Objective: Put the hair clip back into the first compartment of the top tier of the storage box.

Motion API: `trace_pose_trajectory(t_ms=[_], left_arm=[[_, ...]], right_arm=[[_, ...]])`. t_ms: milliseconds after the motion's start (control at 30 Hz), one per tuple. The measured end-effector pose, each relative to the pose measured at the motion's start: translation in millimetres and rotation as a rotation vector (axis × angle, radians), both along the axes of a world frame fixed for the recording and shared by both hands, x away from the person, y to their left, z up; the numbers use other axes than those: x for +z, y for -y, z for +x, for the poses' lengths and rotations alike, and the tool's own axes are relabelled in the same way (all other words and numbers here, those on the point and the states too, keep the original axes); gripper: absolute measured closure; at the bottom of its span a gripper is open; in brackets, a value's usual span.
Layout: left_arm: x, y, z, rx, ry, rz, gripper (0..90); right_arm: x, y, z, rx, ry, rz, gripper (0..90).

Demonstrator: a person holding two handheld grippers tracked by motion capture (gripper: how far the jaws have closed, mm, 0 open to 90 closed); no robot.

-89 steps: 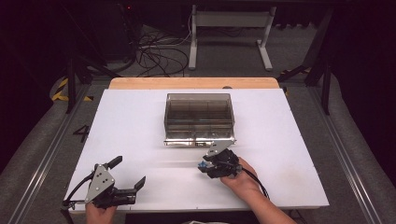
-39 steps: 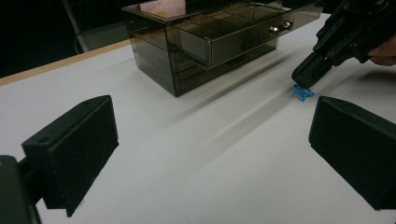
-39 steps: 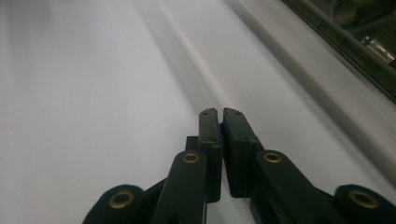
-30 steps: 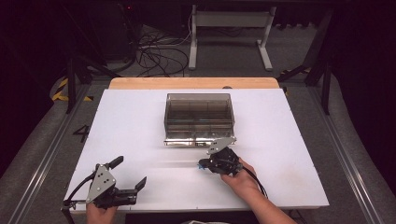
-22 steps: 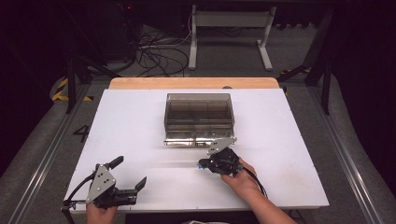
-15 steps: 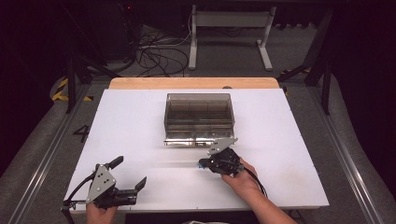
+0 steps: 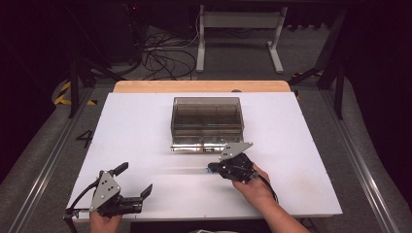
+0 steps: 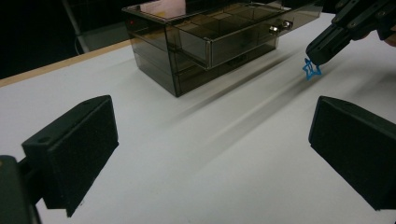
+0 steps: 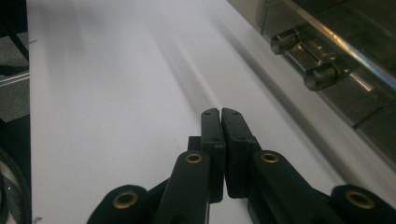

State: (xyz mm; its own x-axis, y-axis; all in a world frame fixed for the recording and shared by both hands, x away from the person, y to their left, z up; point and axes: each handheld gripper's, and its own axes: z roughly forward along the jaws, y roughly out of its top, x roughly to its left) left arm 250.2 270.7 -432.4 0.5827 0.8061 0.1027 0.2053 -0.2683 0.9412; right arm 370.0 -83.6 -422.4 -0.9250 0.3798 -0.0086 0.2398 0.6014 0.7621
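High view: nearest the person, at the table's front left corner, the left claw (image 7: 132, 186) rests low over the white table (image 7: 136, 126) with its black jaws spread wide and nothing between them. In the left gripper view those two foam-faced jaws stand well apart over bare white surface. Farther in and to the right, the right claw (image 7: 212, 169) points left, its jaws pressed together on a small blue star-shaped piece (image 8: 311, 69), which hangs from the jaw tips just above the table. In the right gripper view the two jaws meet flat against each other. Just beyond the right claw stands the smoky transparent plastic drawer box (image 7: 206, 116), one drawer pulled slightly out, its metal knobs (image 9: 308, 58) facing the person.
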Motion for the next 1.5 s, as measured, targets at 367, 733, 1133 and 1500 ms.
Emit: trace_pose_trajectory(t_ms=[367, 733, 1133, 1500], left_arm=[[0.1, -0.7, 0.9, -0.001, 0.003, 0.005, 2.1], [-0.1, -0.3, 1.3, 0.001, 0.0, 0.005, 2.1], [-0.1, -0.2, 1.3, 0.001, -0.001, 0.002, 2.1], [0.1, -0.8, 1.3, -0.001, 0.0, 0.002, 2.1]], right_arm=[[13.2, 3.0, -4.6, 0.002, 0.023, 0.029, 88.5], [24.3, 7.0, -4.9, -0.001, 0.041, 0.039, 88.5], [38.7, 5.3, -2.3, -0.004, 0.059, 0.043, 88.5], [54.9, -2.4, 5.5, 0.01, 0.08, 0.047, 88.5]])
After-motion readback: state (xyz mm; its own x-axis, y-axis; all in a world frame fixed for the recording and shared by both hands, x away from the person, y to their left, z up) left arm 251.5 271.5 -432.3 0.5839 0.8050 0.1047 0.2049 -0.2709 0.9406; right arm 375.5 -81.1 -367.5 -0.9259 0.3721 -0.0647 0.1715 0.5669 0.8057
